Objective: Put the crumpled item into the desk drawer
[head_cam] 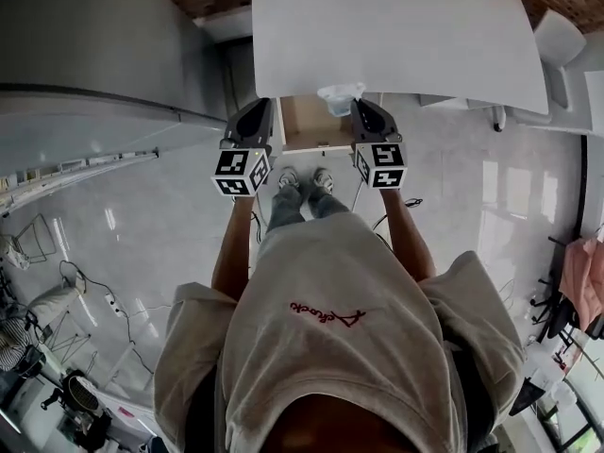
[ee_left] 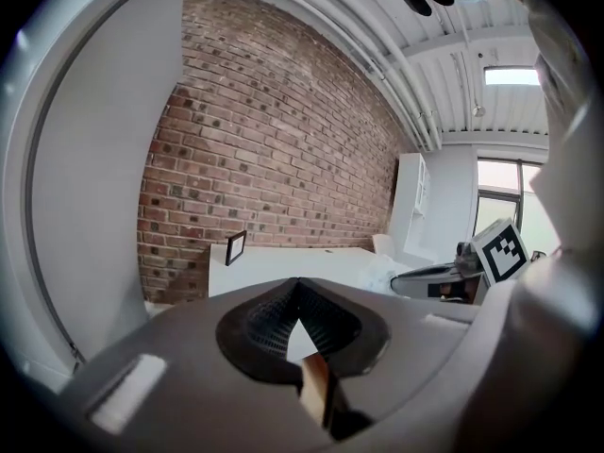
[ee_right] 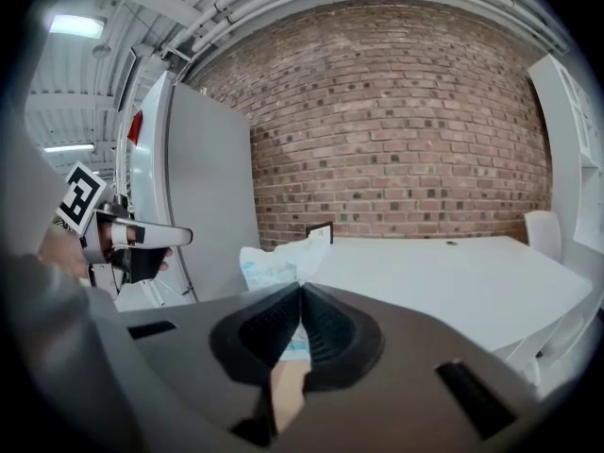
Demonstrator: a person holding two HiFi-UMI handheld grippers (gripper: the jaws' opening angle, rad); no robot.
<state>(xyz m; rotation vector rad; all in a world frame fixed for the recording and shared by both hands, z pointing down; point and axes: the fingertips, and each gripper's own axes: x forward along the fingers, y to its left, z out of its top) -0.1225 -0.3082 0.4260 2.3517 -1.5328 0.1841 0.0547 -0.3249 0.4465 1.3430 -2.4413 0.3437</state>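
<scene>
I note the white desk (head_cam: 396, 36) at 12 o'clock in the head view. Its drawer (head_cam: 304, 128) stands open at the near edge, with the wooden floor showing. The left gripper (head_cam: 264, 108) sits at the drawer's 9 o'clock, jaws closed tip to tip with nothing between them. The right gripper (head_cam: 361, 108) sits at its 3 o'clock, jaws pressed together on the crumpled item (head_cam: 340, 96), which shows at the drawer's 1 o'clock corner.

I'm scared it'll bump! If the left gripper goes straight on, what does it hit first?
Probably the white desk, near its front edge above the open drawer; depth is unclear.
</scene>
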